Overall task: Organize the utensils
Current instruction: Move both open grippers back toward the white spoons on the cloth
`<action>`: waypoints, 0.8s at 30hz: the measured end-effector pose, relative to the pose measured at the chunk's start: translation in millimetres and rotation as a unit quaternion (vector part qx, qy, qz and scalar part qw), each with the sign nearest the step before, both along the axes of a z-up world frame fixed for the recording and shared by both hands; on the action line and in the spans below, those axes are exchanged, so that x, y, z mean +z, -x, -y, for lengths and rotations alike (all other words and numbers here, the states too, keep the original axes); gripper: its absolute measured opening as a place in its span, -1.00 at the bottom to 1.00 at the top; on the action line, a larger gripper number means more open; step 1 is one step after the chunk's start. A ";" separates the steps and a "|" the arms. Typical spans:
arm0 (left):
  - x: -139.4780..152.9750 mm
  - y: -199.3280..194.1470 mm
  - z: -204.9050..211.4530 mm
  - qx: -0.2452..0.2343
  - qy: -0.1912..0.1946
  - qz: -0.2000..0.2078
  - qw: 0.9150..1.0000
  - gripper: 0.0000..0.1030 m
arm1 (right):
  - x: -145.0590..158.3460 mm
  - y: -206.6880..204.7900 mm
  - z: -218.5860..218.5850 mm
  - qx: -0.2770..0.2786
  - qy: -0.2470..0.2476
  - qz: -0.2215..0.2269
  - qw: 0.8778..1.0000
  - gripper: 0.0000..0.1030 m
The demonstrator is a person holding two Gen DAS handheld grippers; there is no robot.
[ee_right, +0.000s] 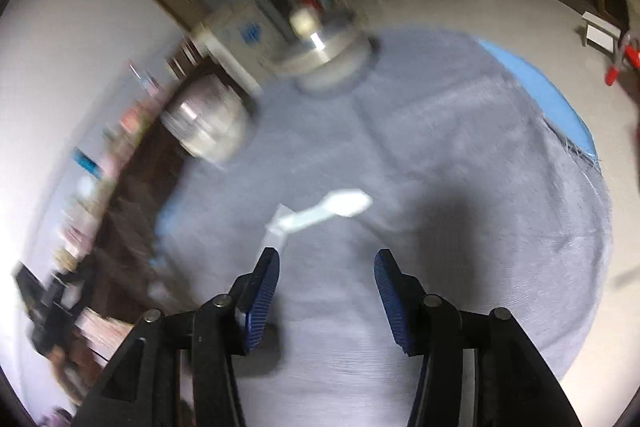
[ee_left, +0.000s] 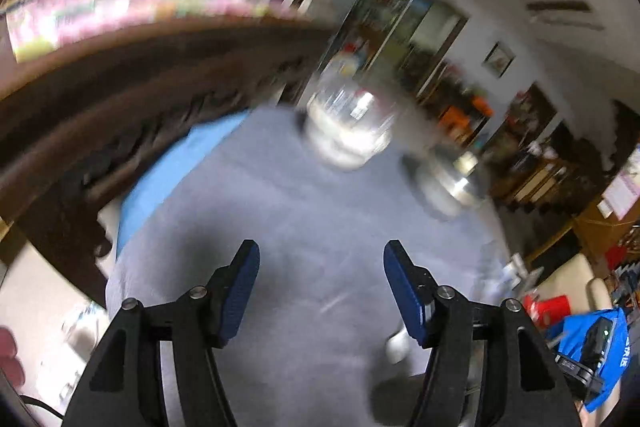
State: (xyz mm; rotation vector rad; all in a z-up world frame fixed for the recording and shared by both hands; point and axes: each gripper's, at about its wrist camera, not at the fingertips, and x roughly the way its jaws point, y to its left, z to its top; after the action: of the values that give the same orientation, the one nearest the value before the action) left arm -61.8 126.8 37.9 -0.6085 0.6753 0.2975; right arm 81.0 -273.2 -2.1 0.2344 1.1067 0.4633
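While both frames blur: left claw (ee_left: 321, 253) agape, right claw (ee_right: 327, 261) agape, both empty; white spoon (ee_right: 320, 213) ahead; two steel containers (ee_right: 208, 131) beyond; grey-clothed tabletop (ee_right: 460, 187).

Table cloth (ee_right: 460, 187): grey, fine woven texture; light blue surface (ee_right: 536, 83) shows at its edge.
Spoon (ee_right: 320, 213): white, plain.
Two containers (ee_left: 346, 125), (ee_right: 208, 127): silvery metal, bright glints, blurred.
Left gripper (ee_left: 321, 255) and right gripper (ee_right: 327, 263): black frames, silver pins, dark blue ribbed pads (ee_left: 240, 291).
Blue bag (ee_left: 600, 351) with white lettering, lower right of left view; red tub (ee_left: 548, 307) beside it.
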 end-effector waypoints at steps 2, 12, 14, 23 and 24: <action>-27.3 -9.9 -6.1 -0.008 0.009 -0.038 0.999 0.27 | -21.2 -17.6 -16.8 0.040 0.064 -0.004 0.997 0.02; -100.7 -46.7 -2.9 -0.055 0.021 -0.140 0.988 0.27 | -50.6 -68.2 -136.3 0.287 0.189 0.062 0.937 0.02; -105.0 -54.3 0.0 -0.066 0.017 -0.146 0.987 0.27 | -63.5 -74.8 -158.7 0.333 0.212 0.058 0.917 0.02; -110.8 -98.2 13.9 -0.120 -0.009 -0.158 0.980 0.27 | -74.6 -93.4 -181.2 0.373 0.219 0.015 0.901 -0.36; -110.6 -102.9 15.6 -0.126 -0.010 -0.158 0.979 0.27 | -71.4 -96.3 -178.6 0.365 0.217 0.008 0.906 -0.44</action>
State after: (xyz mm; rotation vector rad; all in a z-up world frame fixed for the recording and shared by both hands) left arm 41.1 111.2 -72.7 -0.4537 1.0442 0.1645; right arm 177.3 -94.6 -73.5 -0.6012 1.2326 0.8585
